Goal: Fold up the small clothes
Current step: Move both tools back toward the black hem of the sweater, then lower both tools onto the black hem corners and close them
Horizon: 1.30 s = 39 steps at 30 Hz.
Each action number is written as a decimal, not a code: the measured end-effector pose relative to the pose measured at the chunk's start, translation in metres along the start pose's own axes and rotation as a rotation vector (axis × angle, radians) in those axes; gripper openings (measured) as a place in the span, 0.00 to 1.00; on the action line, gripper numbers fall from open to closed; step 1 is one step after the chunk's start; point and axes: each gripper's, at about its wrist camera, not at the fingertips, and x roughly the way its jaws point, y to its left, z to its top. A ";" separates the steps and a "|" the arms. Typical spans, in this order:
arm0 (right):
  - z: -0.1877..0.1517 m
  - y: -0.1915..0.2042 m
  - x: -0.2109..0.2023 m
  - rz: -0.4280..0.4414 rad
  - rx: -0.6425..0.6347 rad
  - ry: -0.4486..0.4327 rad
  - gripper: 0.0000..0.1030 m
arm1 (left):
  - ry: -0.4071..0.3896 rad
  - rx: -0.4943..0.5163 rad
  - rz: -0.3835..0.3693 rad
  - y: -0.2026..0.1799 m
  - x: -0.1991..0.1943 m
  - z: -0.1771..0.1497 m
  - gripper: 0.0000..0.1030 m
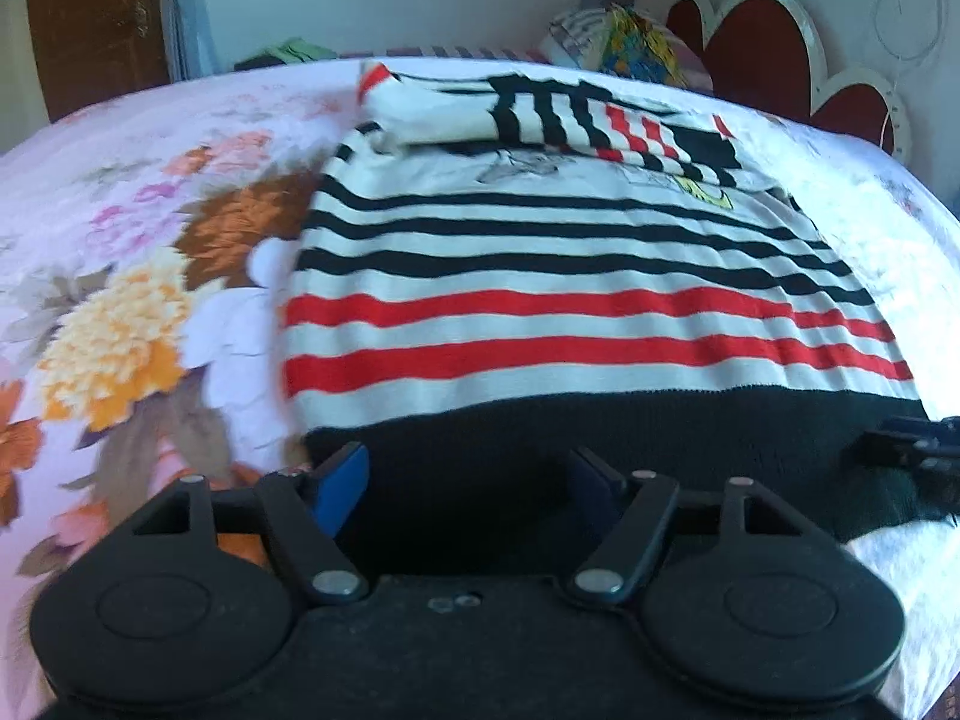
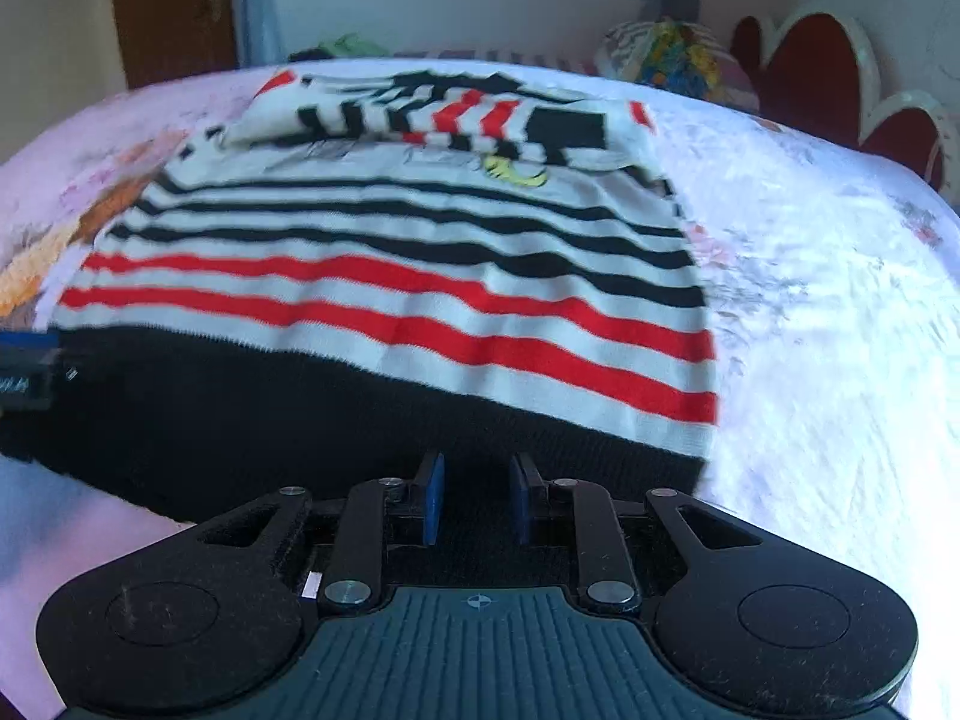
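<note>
Over the sweater's (image 1: 540, 300) black hem, left tongs (image 1: 468, 480) spread, right tongs (image 2: 477, 495) narrowly parted.

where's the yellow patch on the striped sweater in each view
Left wrist: the yellow patch sits upper right of centre, below the folded striped sleeves.
Right wrist: the yellow patch sits upper centre, below those sleeves.
Shared landmark: the red heart-shaped headboard, upper right in both.
</note>
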 end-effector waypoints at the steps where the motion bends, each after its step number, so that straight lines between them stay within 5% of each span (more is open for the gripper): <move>1: -0.001 -0.005 -0.003 -0.013 0.013 -0.003 0.46 | -0.007 -0.003 0.013 0.003 -0.005 -0.002 0.70; 3: -0.004 -0.011 -0.010 -0.055 0.041 -0.019 0.82 | -0.026 -0.017 0.045 0.010 -0.013 -0.005 0.74; 12: -0.002 -0.007 -0.016 -0.030 0.071 -0.065 0.82 | 0.004 -0.055 0.063 0.026 -0.003 -0.014 0.71; 22: 0.018 0.003 0.006 0.025 0.058 -0.050 0.82 | 0.034 -0.091 -0.002 0.019 0.010 -0.003 0.71; 26: 0.017 0.006 0.025 0.013 -0.003 0.035 0.82 | 0.039 -0.083 0.004 0.016 0.015 0.000 0.76; 39: 0.000 -0.052 0.010 -0.084 0.096 0.043 0.81 | 0.035 -0.077 -0.012 0.020 0.016 0.001 0.70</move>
